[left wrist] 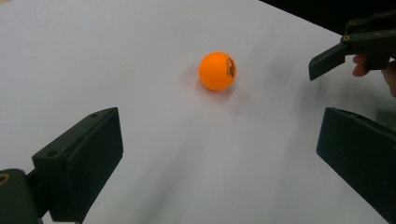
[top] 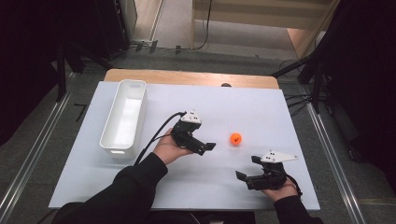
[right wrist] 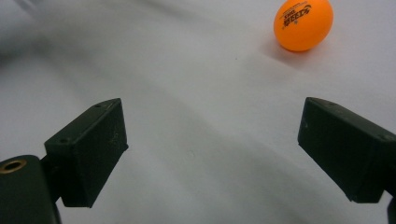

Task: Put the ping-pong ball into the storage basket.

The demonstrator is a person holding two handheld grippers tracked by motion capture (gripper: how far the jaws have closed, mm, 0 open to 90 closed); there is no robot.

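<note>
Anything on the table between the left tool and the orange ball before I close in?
Nothing: in the left gripper view, bare white table runs from the open left tool to the orange ball. The high view agrees.

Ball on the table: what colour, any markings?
Orange ball with dark printed lettering; clearest in the right gripper view.

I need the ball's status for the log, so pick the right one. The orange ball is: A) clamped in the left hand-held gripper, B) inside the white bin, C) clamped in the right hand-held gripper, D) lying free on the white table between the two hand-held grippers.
D: the orange ball rests on the white table, with the left hand-held gripper and the right hand-held gripper both open and apart from it.
</note>
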